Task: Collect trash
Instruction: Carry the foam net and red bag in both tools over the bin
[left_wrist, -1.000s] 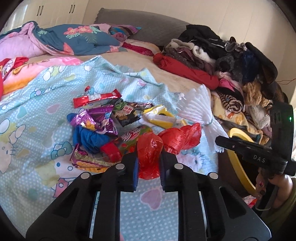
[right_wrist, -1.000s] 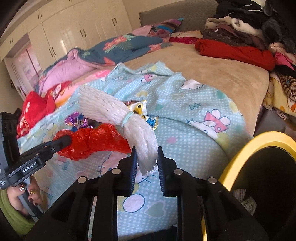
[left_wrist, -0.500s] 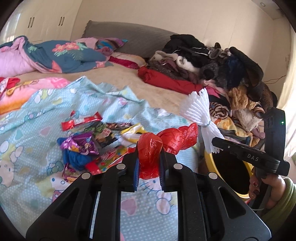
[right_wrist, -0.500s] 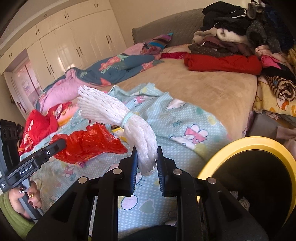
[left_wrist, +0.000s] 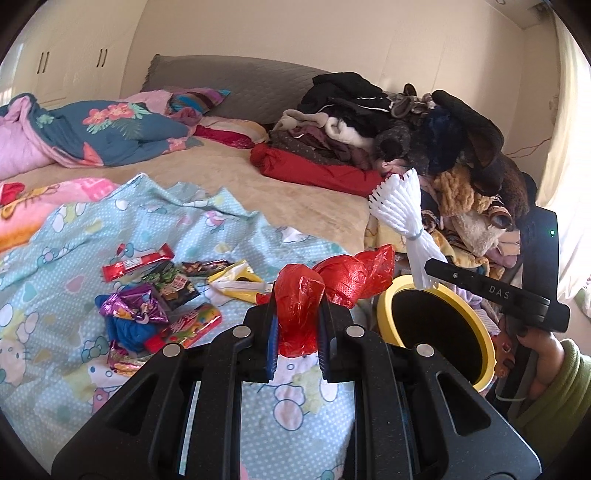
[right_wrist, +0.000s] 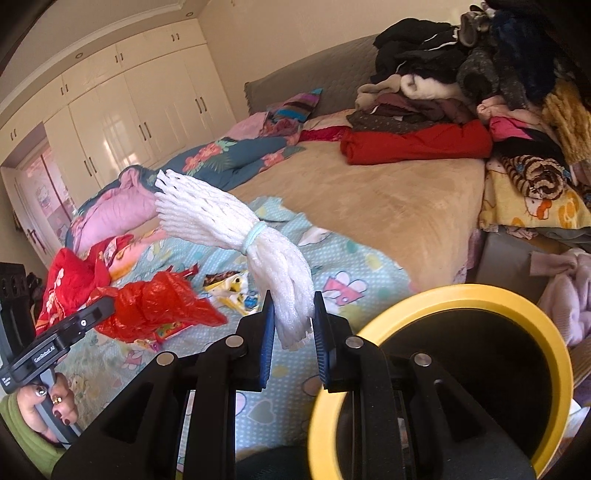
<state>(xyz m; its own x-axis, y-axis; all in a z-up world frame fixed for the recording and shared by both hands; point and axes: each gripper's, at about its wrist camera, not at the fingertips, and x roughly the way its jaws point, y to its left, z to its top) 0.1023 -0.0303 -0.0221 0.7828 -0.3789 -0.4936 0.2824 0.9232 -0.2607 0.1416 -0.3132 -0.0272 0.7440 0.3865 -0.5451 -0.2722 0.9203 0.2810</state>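
Note:
My left gripper (left_wrist: 297, 325) is shut on a crumpled red plastic bag (left_wrist: 332, 284), held above the bed's near edge; the bag also shows in the right wrist view (right_wrist: 155, 310). My right gripper (right_wrist: 291, 328) is shut on a white foam net sleeve (right_wrist: 229, 229) tied with a pale band; the sleeve also shows in the left wrist view (left_wrist: 402, 214), above the bin. A black bin with a yellow rim (left_wrist: 480, 332) stands beside the bed; in the right wrist view its rim (right_wrist: 373, 332) is right of my gripper. Several snack wrappers (left_wrist: 159, 291) lie on the blue Hello Kitty sheet (left_wrist: 55, 258).
A tall pile of clothes (left_wrist: 424, 133) fills the bed's far right. A floral quilt (left_wrist: 110, 129) and pillows lie at the back left. White wardrobes (right_wrist: 129, 122) line the far wall. A red garment (right_wrist: 70, 284) lies at the sheet's left.
Both grippers have risen and moved right, away from the wrapper pile toward the bin, each still holding its item. The bin's opening now shows more fully in both views.

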